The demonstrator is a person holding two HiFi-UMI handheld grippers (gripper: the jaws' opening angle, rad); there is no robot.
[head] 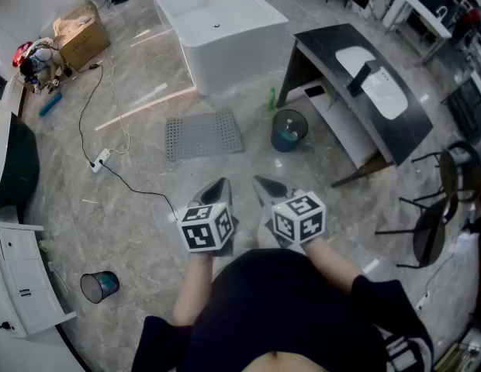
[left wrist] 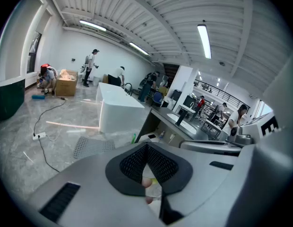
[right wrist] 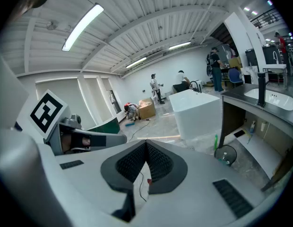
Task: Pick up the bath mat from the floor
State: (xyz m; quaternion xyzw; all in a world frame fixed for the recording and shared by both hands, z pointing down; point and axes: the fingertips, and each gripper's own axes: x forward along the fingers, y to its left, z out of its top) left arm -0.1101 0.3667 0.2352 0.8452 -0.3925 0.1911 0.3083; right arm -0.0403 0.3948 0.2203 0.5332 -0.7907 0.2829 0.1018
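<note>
Head view: one grey perforated bath mat [head: 202,135] lies flat on the floor, just before the near end of a single white bathtub [head: 225,29]. A round bin [head: 289,130] stands near the mat's right edge, and a second bin [head: 99,285] lies well apart at lower left. Two claws, the left claw [head: 217,186] and the right claw [head: 264,184], hang side by side above the floor, short of the mat and touching nothing. Each carries one cube printed with square black-and-white markers. A dark worktop [head: 333,49] with one white basin stands at right.

Left gripper view: the left claw [left wrist: 146,148] has its jaws closed together, tips meeting, with nothing gripped. The mat [left wrist: 92,145] lies on the floor ahead, beside the bathtub [left wrist: 119,110].

Right gripper view: the right claw [right wrist: 146,145] is fully closed and empty. The bathtub [right wrist: 198,112] and the round bin [right wrist: 226,154] show beyond it.
</note>
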